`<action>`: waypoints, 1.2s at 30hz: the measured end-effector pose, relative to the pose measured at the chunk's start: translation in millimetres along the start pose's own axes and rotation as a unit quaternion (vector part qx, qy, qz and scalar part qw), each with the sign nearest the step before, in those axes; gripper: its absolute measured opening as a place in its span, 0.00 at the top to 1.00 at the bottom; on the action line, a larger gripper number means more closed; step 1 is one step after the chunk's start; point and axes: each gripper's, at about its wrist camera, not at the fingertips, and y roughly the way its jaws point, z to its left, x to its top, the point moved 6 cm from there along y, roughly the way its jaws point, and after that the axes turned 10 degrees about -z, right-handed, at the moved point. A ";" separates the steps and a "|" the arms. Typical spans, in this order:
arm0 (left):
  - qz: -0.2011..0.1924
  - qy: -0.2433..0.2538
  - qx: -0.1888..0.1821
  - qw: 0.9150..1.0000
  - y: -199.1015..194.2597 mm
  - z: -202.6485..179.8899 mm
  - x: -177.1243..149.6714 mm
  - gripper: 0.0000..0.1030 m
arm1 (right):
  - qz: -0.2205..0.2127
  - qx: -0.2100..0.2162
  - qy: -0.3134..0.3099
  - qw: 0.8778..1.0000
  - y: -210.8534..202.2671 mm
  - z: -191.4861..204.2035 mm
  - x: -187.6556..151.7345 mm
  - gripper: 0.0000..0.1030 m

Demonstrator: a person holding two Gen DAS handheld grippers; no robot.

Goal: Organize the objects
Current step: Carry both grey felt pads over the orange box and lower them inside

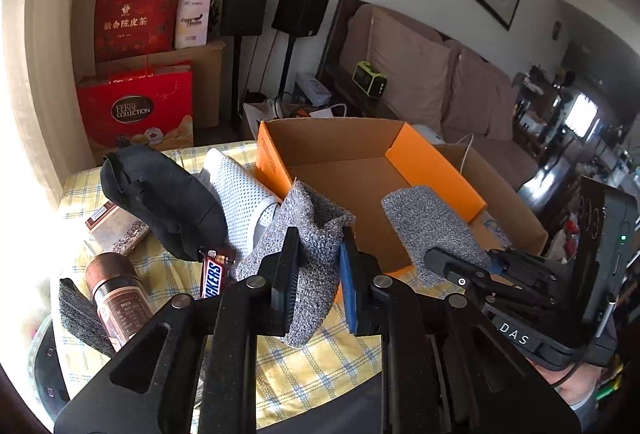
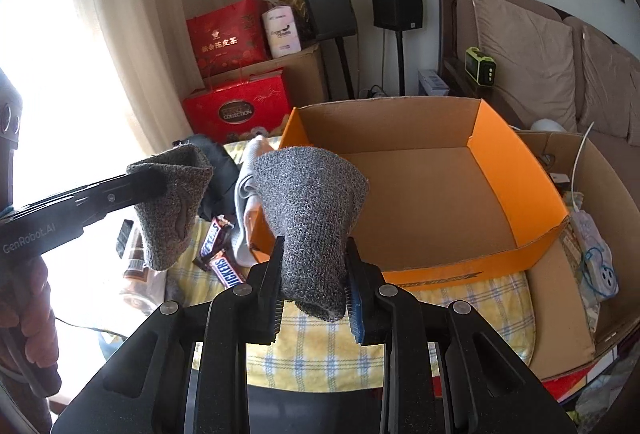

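My left gripper [image 1: 318, 270] is shut on a grey knitted sock [image 1: 308, 234] and holds it above the yellow checked cloth [image 1: 320, 370]. My right gripper [image 2: 314, 274] is shut on a second grey knitted sock [image 2: 312, 201], held in the air just in front of the orange cardboard box [image 2: 520, 169]. Each view shows the other gripper with its sock: the right one [image 1: 432, 218] near the box [image 1: 436, 161], the left one [image 2: 172, 201] at the left. The box looks empty inside.
On the cloth lie a black garment [image 1: 160, 197], a white mesh garment [image 1: 240, 193], Snickers bars [image 2: 224, 266], a brown jar [image 1: 112, 286] and a flat box [image 1: 116, 230]. Red gift bags [image 1: 136, 113], speakers and a sofa [image 1: 420, 73] stand behind. A larger cardboard box [image 2: 580, 274] sits to the right.
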 end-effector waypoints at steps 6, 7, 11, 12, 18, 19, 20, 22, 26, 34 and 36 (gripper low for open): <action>0.006 -0.009 -0.010 1.000 31.8 -23.1 17.8 0.83 | -0.009 -0.032 0.007 0.999 10.5 -30.9 13.2 0.76; 0.007 -0.007 -0.011 1.000 36.9 -27.1 19.9 0.83 | -0.010 -0.035 0.008 0.999 13.2 -35.0 15.2 0.76; 0.012 -0.013 -0.010 1.000 57.2 -38.2 24.9 0.83 | -0.010 -0.046 0.012 0.999 23.5 -49.2 19.8 0.75; 0.013 -0.015 -0.011 1.000 61.8 -40.4 26.0 0.83 | -0.009 -0.048 0.014 0.999 26.6 -52.4 20.2 0.75; 0.027 -0.018 -0.005 0.999 87.4 -49.8 22.1 0.83 | 0.002 -0.059 0.021 0.998 44.7 -66.7 17.3 0.75; 0.029 -0.019 -0.003 0.999 91.1 -49.7 20.0 0.83 | 0.003 -0.061 0.021 0.998 47.4 -68.5 16.6 0.75; 0.031 -0.019 0.001 0.999 94.4 -49.2 17.8 0.83 | 0.005 -0.062 0.021 0.998 50.0 -70.5 15.8 0.75; 0.035 -0.017 0.008 0.999 100.7 -48.2 12.9 0.83 | 0.008 -0.066 0.021 0.998 55.0 -74.5 14.3 0.75; 0.041 -0.009 0.022 0.999 109.1 -45.4 3.7 0.83 | 0.017 -0.072 0.022 0.997 63.4 -82.2 11.5 0.75; 0.048 0.007 0.034 0.998 121.9 -47.1 -7.9 0.83 | 0.026 -0.078 0.016 0.997 69.0 -91.6 15.9 0.74; 0.055 0.006 0.036 0.998 127.1 -46.8 -12.5 0.83 | 0.035 -0.079 0.015 0.996 73.4 -93.1 13.7 0.74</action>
